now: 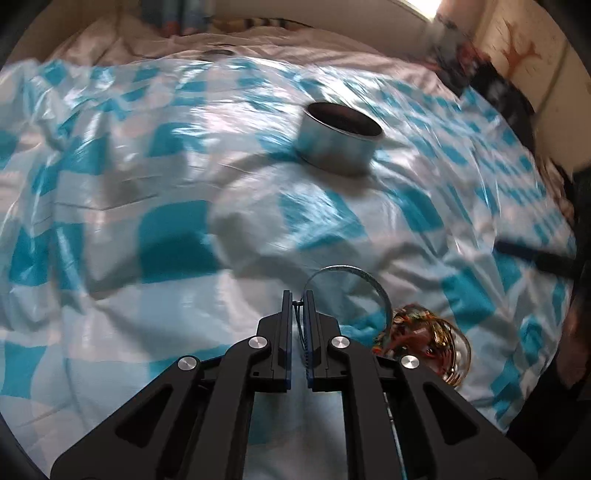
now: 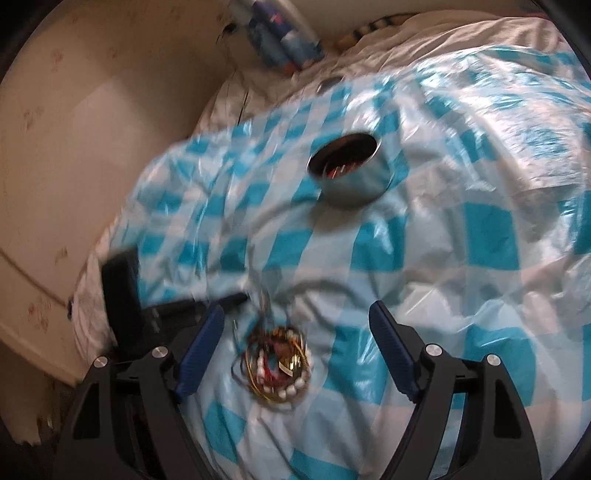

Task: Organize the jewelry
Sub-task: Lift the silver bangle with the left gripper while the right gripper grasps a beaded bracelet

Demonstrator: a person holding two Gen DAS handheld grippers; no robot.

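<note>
My left gripper (image 1: 297,297) is shut on a thin glittery silver bangle (image 1: 351,271), which arcs up and to the right from between the pads. Just right of it, a tangled pile of gold, red and white jewelry (image 1: 421,332) lies on the checked cover. A round metal tin (image 1: 338,138) stands farther back, open, with something reddish inside. In the right wrist view, my right gripper (image 2: 297,310) is open above and around the same jewelry pile (image 2: 279,363), with nothing between its blue pads (image 2: 205,343). The tin (image 2: 351,173) stands beyond it.
Everything rests on a soft, wrinkled blue-and-white checked plastic sheet (image 1: 177,236) over a bed. A beige wall (image 2: 74,147) runs along the left of the right wrist view. Blue bottles (image 2: 280,33) stand at the bed's far end. A dark object (image 2: 122,291) sits beside the left finger.
</note>
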